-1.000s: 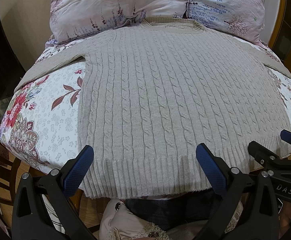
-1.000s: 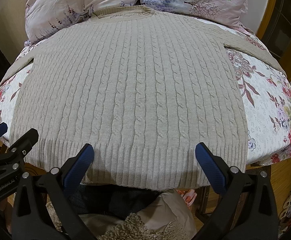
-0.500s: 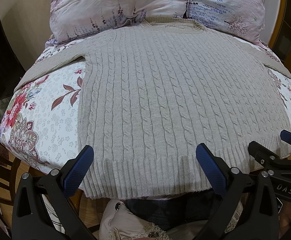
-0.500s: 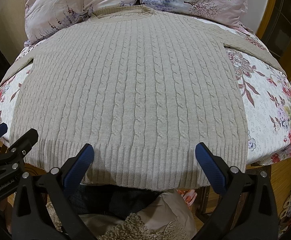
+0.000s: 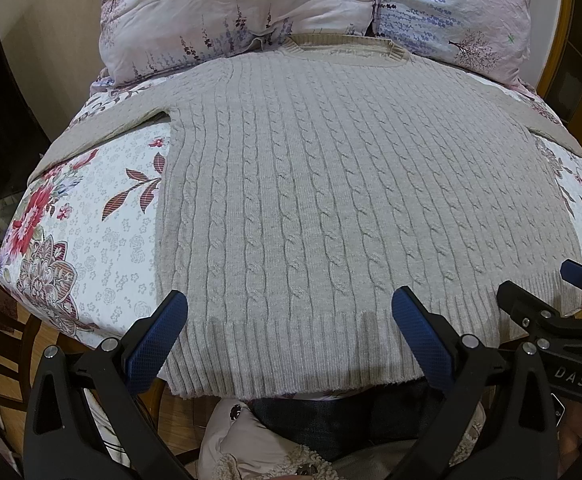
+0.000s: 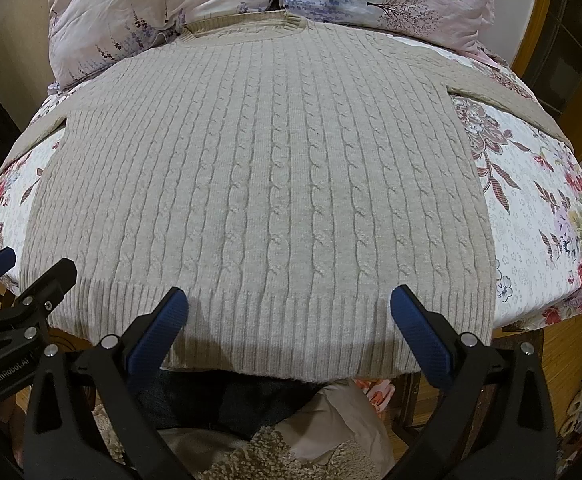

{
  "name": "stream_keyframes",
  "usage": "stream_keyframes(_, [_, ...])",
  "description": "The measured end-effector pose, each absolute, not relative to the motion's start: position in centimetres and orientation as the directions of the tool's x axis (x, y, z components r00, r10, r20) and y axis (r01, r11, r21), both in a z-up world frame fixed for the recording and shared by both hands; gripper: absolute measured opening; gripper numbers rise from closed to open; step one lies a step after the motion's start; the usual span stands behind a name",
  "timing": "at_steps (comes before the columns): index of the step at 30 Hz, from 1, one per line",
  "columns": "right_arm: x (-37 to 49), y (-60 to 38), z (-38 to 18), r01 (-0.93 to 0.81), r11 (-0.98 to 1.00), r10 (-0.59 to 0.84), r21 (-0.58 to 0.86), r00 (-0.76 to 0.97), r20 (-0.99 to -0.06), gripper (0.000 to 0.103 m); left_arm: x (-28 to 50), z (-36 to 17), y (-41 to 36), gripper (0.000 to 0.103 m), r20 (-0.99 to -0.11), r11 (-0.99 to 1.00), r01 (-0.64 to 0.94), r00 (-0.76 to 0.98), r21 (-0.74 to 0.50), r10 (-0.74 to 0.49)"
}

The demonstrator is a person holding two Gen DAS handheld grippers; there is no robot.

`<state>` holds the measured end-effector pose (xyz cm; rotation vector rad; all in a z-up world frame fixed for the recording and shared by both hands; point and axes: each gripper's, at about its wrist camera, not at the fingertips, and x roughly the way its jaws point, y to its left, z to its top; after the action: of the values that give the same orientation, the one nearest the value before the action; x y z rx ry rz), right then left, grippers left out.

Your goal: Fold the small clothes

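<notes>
Beige cable-knit sweater, flat on floral bedsheet, hem nearest. Left hand-held gripper, marked "GenRobot.AI": jaws spread, empty. Right hand-held gripper, marked "DAS": likewise.

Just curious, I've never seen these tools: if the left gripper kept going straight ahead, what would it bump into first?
Probably the ribbed hem of the beige sweater; the open left gripper sits just before it, though depth is unclear.
</notes>
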<state>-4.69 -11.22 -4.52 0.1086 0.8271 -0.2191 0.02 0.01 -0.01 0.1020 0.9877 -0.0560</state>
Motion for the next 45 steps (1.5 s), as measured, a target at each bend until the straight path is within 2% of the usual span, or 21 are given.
stream_keyframes(8, [-4.1, -12.2, -4.4, 0.241, 0.97, -0.155, 0.019, 0.678, -0.718, 0.101, 0.6, -0.1, -0.1, 0.102, -0.835, 0.994, 0.089, 0.551, 0.07, 0.009])
stream_keyframes(14, [-3.4, -16.1, -2.3, 0.219, 0.968, -0.103, 0.12, 0.788, -0.607, 0.101, 2.2, 0.0, 0.7, 0.102, -0.844, 0.996, 0.082, 0.536, 0.042, -0.009])
stream_keyframes(18, [-2.6, -21.6, -0.8, 0.261, 0.935, -0.095, 0.242, 0.837, -0.538, 0.101, 4.0, 0.6, 1.4, 0.102, -0.833, 0.995, 0.096, 0.548, -0.02, -0.07])
stream_keyframes(25, [-0.2, -34.3, 2.6, 0.483, 0.8, -0.281, 0.356, 0.826, -0.49, 0.101, 7.9, 2.0, 3.3, 0.102, -0.779, 0.961, 0.16, 0.564, -0.224, -0.275])
stream_keyframes(28, [0.9, -40.5, 2.2, 0.55, 0.715, -0.31, 0.43, 0.802, -0.511, 0.086, 9.9, 2.1, 4.5, 0.102, -0.763, 0.946, 0.153, 0.56, -0.286, -0.321])
stream_keyframes(32, [2.3, -47.1, 1.0, 0.627, 0.585, -0.324, 0.514, 0.762, -0.561, 0.069, 12.8, 1.5, 5.4, 0.102, -0.784, 0.95, 0.126, 0.539, -0.286, -0.308])
stream_keyframes(37, [3.5, -52.1, -0.9, 0.661, 0.467, -0.294, 0.587, 0.742, -0.602, 0.057, 15.5, 0.9, 6.1, 0.102, -0.777, 0.954, 0.114, 0.558, -0.276, -0.291])
stream_keyframes(42, [4.0, -54.9, -1.5, 0.672, 0.398, -0.317, 0.624, 0.739, -0.594, 0.047, 18.5, 0.0, 6.5, 0.102, -0.77, 0.911, 0.115, 0.497, -0.397, -0.399])
stream_keyframes(45, [4.2, -55.8, -1.6, 0.67, 0.379, -0.321, 0.639, 0.742, -0.588, 0.04, 19.9, -0.8, 6.3, 0.102, -0.777, 0.899, 0.108, 0.466, -0.424, -0.423])
